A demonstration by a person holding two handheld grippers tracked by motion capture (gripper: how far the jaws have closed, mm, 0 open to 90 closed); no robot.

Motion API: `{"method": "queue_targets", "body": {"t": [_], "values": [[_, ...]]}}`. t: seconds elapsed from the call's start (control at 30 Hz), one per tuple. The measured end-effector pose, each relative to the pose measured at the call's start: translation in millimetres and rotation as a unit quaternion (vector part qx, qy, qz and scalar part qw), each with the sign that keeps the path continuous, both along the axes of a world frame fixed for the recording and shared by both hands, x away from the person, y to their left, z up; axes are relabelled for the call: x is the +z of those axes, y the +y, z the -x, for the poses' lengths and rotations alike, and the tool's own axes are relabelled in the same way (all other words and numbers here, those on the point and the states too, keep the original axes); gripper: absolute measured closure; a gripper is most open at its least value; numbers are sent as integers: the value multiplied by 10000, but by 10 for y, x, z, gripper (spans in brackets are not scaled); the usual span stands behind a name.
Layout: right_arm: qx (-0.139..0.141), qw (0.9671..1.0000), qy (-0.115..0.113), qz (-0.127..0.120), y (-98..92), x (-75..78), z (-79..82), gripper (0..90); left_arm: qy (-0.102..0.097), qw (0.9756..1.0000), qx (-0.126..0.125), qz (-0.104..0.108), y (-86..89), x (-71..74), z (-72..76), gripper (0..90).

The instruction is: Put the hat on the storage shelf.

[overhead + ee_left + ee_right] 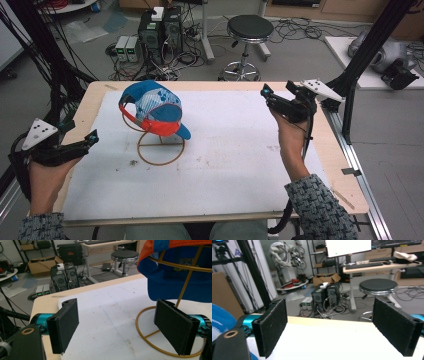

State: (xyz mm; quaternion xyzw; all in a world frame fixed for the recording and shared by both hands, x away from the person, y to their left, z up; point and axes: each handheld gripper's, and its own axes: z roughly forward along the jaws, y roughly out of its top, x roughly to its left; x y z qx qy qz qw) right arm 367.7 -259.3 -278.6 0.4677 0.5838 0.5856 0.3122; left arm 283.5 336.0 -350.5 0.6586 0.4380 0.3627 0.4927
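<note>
While both hands rest at opposite edges of the bench (220,85), a blue baseball cap (152,102) with an orange-red underside and strap sits on a gold wire stand (161,149) toward the left half of the white mat (225,155) that covers the bench top. The stand's ring base lies flat on the mat, and the cap's brim points toward the right and the near side in the high view.

The left gripper (91,138) is held at the left edge of the bench, aimed toward the stand, near it but apart from it. In the left gripper view its jaws are spread wide with nothing between them; the right jaw stands in front of the ring base (145,335), and the cap (175,277) hangs above it on the gold wires.

The right gripper (266,93) is held at the far right corner of the mat, well apart from the cap. In the right gripper view its jaws are also spread wide and empty, facing the far edge of the bench, with a black round stool (378,286) and computer towers (325,297) on the floor beyond.
</note>
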Motion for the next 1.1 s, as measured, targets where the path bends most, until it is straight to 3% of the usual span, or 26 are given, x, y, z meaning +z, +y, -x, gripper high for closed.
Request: {"method": "queue_targets", "body": {"t": [0.13,0.37,0.83,1.1], "values": [[-123,9999,76,68,-166,-99,47,124,14,10000,-32,0,-21,-6,-19,201],[-369,9991,196,-19,-440,-280,166,123,41,10000,-36,-2,-32,-22,-31,201],[-577,9979,218,209,-607,-580,359,118,72,10000,-25,-26,-28,-46,-38,201],[-588,9974,376,157,-665,-915,451,118,97,9999,-35,-40,-50,-71,-51,201]]}}
